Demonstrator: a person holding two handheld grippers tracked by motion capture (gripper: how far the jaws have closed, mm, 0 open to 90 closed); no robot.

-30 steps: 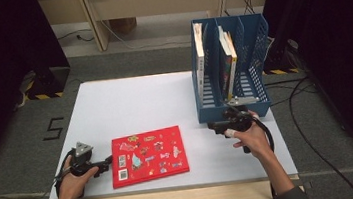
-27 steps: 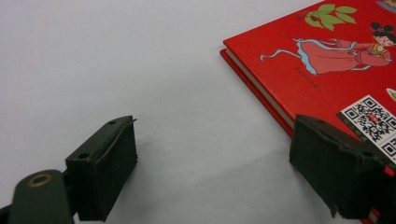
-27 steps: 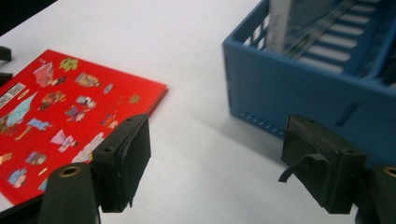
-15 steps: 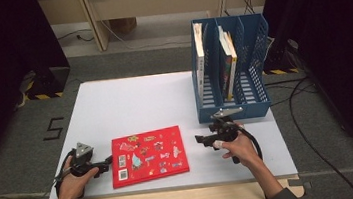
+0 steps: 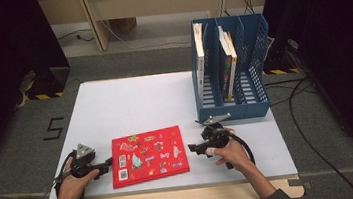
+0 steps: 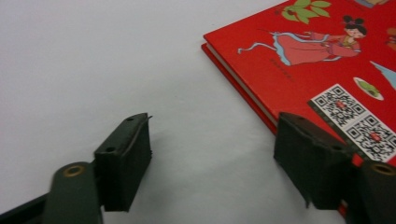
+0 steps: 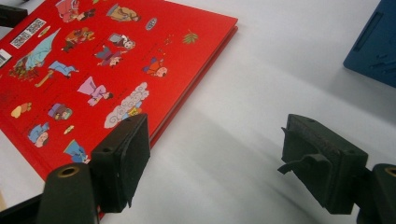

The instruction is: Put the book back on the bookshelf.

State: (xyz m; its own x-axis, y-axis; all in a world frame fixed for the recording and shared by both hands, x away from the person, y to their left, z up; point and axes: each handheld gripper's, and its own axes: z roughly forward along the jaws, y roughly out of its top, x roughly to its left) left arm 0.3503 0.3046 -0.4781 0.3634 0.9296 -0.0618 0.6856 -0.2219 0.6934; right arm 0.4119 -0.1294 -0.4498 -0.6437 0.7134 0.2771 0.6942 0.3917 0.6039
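Up close, both tools (image 6: 212,158) (image 7: 215,161) gape wide beside the red book (image 5: 148,155); overhead, the blue rack (image 5: 236,108) stands behind.

Open claw (image 6: 212,163) by red book (image 6: 317,60)

The flat hardcover book (image 5: 148,155) has a bright red cover scattered with small cartoon figures in pink, teal, yellow and green, plus white clouds and black-and-white QR squares — its page edge shows cream. The slotted plastic file rack (image 5: 252,50) is mid blue, with white, yellow and dark spines inside it. The tabletop (image 5: 130,105) is plain white. Both handheld grippers — left (image 5: 107,164), right (image 5: 191,148) — are matte black, with brass-coloured rivets.
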